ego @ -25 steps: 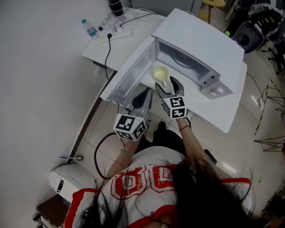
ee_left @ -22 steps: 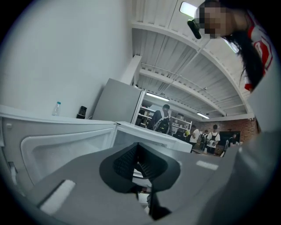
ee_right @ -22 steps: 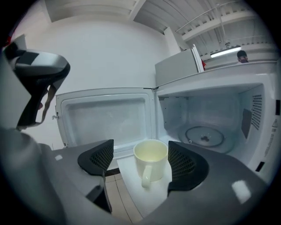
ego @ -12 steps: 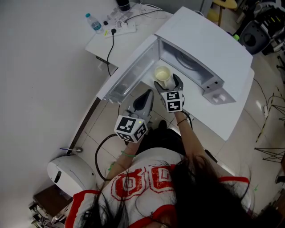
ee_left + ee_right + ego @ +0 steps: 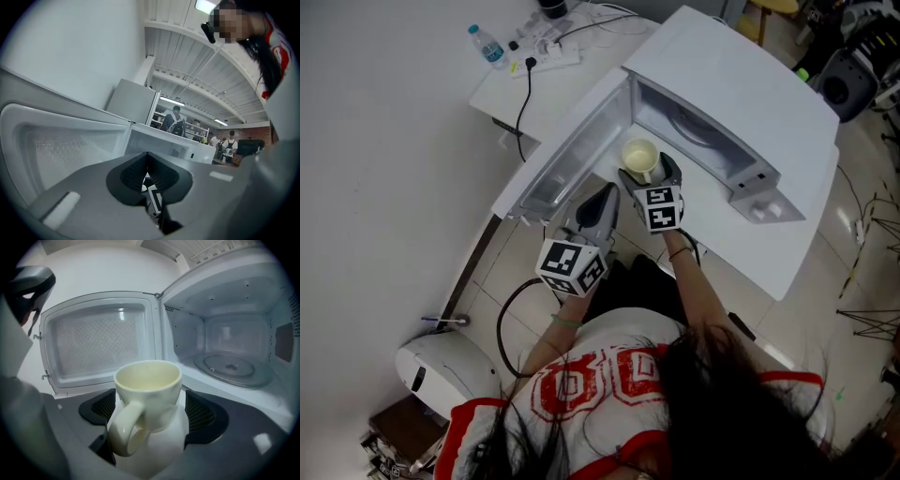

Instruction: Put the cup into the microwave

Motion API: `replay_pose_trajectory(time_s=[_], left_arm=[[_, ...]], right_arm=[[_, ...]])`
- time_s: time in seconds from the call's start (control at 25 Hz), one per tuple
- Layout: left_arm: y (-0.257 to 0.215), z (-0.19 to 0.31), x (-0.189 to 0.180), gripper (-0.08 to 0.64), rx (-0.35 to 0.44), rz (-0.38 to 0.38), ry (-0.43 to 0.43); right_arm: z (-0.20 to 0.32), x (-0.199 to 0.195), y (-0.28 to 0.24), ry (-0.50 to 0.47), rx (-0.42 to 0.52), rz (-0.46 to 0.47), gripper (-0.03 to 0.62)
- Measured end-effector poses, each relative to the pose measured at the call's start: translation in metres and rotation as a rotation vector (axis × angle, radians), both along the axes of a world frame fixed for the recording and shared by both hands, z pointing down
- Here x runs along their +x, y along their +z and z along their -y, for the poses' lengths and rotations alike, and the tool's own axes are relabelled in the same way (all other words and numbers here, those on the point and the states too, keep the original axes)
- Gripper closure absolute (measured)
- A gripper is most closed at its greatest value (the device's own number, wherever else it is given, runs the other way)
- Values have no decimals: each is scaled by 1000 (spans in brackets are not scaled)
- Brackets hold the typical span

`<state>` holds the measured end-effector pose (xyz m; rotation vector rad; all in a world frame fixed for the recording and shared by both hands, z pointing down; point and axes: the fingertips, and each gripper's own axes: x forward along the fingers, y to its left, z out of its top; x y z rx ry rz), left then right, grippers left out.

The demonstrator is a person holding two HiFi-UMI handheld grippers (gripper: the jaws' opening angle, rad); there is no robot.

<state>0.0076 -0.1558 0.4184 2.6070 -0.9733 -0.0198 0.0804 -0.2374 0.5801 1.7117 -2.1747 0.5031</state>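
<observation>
A cream cup (image 5: 639,157) (image 5: 147,394) stands upright on the white table (image 5: 741,234), just in front of the open microwave (image 5: 741,84), its handle toward the camera in the right gripper view. My right gripper (image 5: 649,172) (image 5: 150,411) straddles the cup; its jaws have just been opening and a small gap shows between each pad and the cup. The microwave door (image 5: 572,150) (image 5: 101,341) is swung wide to the left, and the glass turntable (image 5: 232,369) is bare. My left gripper (image 5: 605,195) (image 5: 146,157) hangs shut and empty below the door.
A side table at the back left carries a water bottle (image 5: 490,47), a power strip and cables (image 5: 548,56). A white appliance (image 5: 450,375) sits on the floor at lower left. Dark equipment (image 5: 853,84) stands at the far right.
The right gripper has sunk slightly with the cup at the microwave's mouth, and its jaws have spread apart. The left gripper has dropped a little.
</observation>
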Motion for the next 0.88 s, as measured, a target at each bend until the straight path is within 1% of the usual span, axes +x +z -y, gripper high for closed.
replay_pose_trajectory(time_s=[0.24, 0.52, 0.6, 0.88], left_arm=[[10, 10, 1, 561, -1, 0, -3], [15, 18, 0, 561, -6, -4, -15], [18, 19, -1, 561, -10, -5, -19], [27, 21, -9, 561, -23, -7, -36]], right_arm=[[6, -6, -3, -10, 23, 7, 132], [9, -8, -3, 67, 34, -30, 111], [13, -7, -1, 87, 34, -25, 109], [27, -4, -1, 92, 41, -15, 109]])
